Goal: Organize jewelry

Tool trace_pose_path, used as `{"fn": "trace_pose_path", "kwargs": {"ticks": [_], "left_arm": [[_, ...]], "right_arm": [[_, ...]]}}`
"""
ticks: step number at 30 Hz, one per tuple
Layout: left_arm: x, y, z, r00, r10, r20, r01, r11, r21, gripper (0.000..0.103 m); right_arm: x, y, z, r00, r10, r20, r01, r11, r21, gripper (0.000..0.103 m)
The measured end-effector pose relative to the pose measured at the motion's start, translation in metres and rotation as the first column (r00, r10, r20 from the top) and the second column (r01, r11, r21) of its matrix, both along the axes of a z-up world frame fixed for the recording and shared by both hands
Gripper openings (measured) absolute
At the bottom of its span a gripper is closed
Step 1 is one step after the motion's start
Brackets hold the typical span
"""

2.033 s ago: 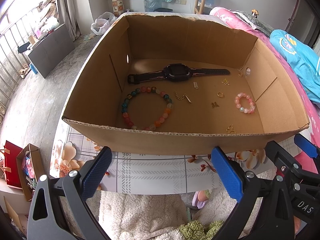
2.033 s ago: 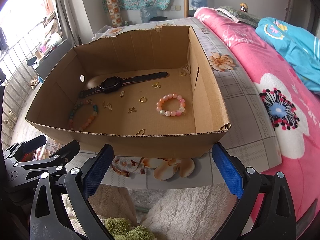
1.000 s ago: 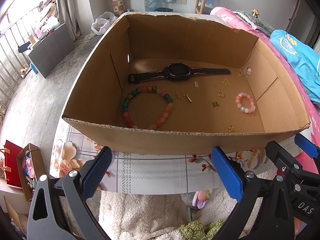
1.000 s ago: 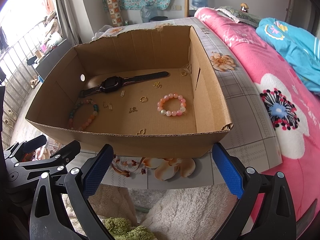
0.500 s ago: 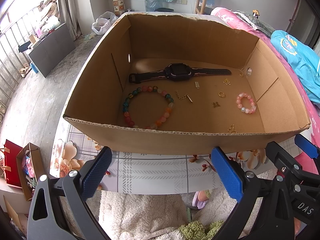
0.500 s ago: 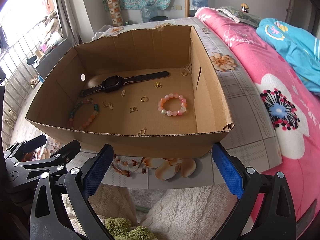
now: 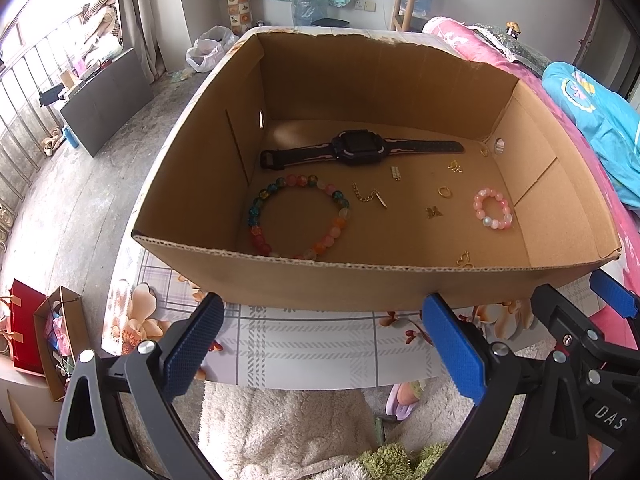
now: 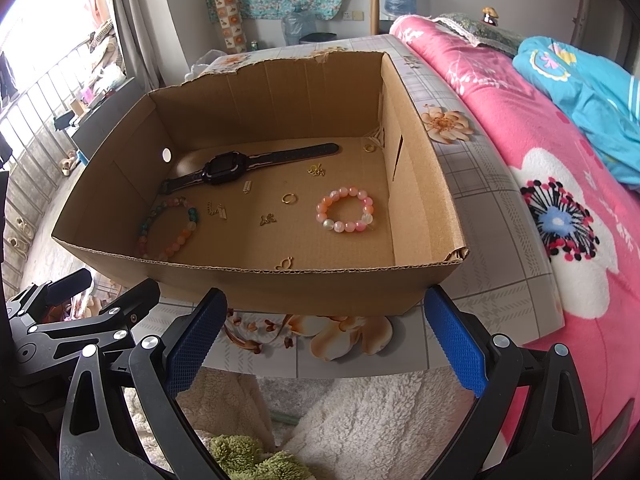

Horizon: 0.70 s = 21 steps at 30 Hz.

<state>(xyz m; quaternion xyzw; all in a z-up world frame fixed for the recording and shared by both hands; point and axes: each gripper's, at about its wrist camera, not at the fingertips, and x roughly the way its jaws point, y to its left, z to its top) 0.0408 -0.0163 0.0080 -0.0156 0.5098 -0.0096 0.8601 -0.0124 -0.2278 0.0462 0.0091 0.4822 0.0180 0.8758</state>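
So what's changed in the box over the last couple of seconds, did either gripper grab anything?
Nothing visibly changed. The left gripper and the right gripper both hang open and empty in front of the cardboard box, and the watch, the multicolored bead bracelet and the pink bead bracelet lie where they were.

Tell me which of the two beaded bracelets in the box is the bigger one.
The multicoloured bracelet, lying at the left end of the cardboard box below the black watch. Its loop is clearly wider than the pink bracelet near the right wall.
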Motion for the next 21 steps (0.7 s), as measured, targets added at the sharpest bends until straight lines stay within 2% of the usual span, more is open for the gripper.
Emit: {"fn": "trace_pose_path", "kwargs": {"ticks": [21], "left_arm": [[-0.0014,-0.0058,0.0011,1.0,0.006,0.004,-0.006,1.0,0.008,0.098]], "right_arm": [[0.0014,-0.001,0.0,1.0,0.003,-0.003,-0.003,1.0,0.001,0.095]]}}
